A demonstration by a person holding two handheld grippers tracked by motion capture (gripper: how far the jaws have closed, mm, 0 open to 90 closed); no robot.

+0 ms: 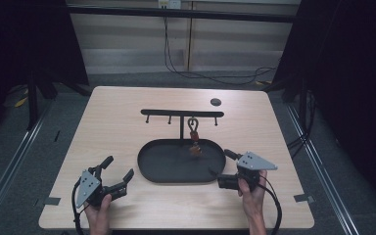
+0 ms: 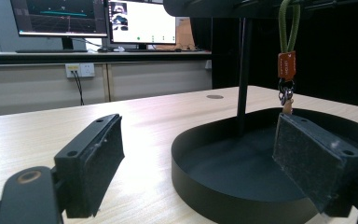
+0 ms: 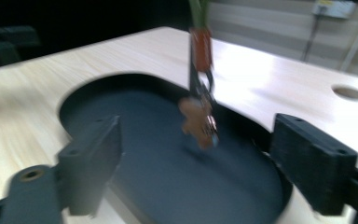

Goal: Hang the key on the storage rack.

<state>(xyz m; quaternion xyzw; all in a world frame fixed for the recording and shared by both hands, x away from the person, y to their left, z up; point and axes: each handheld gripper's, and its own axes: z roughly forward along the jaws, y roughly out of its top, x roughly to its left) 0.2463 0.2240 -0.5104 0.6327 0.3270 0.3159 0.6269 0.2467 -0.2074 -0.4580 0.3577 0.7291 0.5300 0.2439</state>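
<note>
A black T-shaped rack with small hooks stands at the back of an oval black tray. A keychain hangs from one hook, made up of a green loop, an orange tag, a metal ring and a brown figure charm. My left gripper rests open near the table's front left, and in its own view the jaws frame the tray and the orange tag. At the tray's right end my right gripper is open. Its jaws stand wide, aimed at the charm, with nothing between them.
A round dark grommet hole sits in the tabletop behind the rack. Monitors stand on a counter beyond the table. Cables trail on the floor at the back, and dark curtains flank both sides.
</note>
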